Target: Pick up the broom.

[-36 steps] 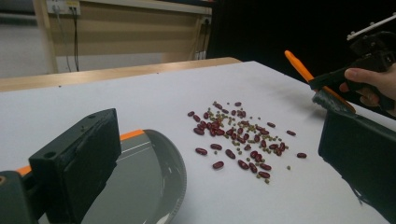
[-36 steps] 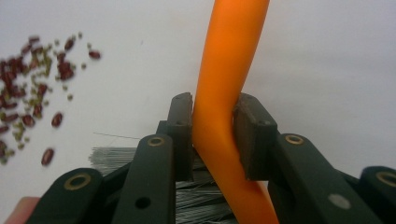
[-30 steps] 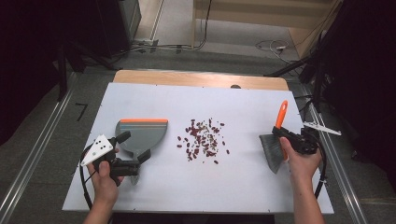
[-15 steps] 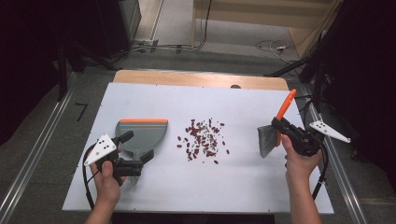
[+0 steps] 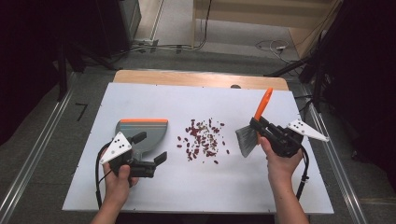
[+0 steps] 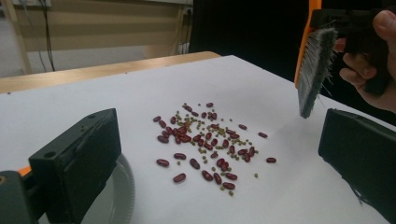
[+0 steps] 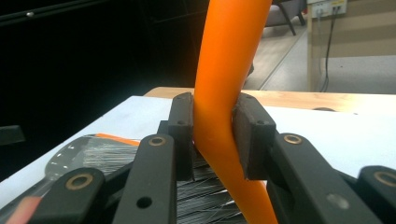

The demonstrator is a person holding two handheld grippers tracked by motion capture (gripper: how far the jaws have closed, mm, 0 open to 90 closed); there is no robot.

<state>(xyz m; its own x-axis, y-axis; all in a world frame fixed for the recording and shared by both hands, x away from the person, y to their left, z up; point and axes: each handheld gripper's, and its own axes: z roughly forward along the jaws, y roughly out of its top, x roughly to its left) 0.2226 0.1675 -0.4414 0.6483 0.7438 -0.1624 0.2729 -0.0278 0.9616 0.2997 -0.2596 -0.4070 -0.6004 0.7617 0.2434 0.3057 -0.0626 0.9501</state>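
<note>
The right gripper (image 5: 256, 125) clamped the brush (image 5: 247, 140) handle, bristles hanging beside the beans (image 5: 201, 139); the left gripper (image 5: 150, 148) stood wide by the dustpan (image 5: 142, 129).

We find no readable text, label, brand or number on anything on or around the table.

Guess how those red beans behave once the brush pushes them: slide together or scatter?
The red beans are small, rounded and loose on the smooth white table, so they likely roll and scatter. The tiny green ones among them probably slip past. The brush bristles look soft and may flex over some.
</note>
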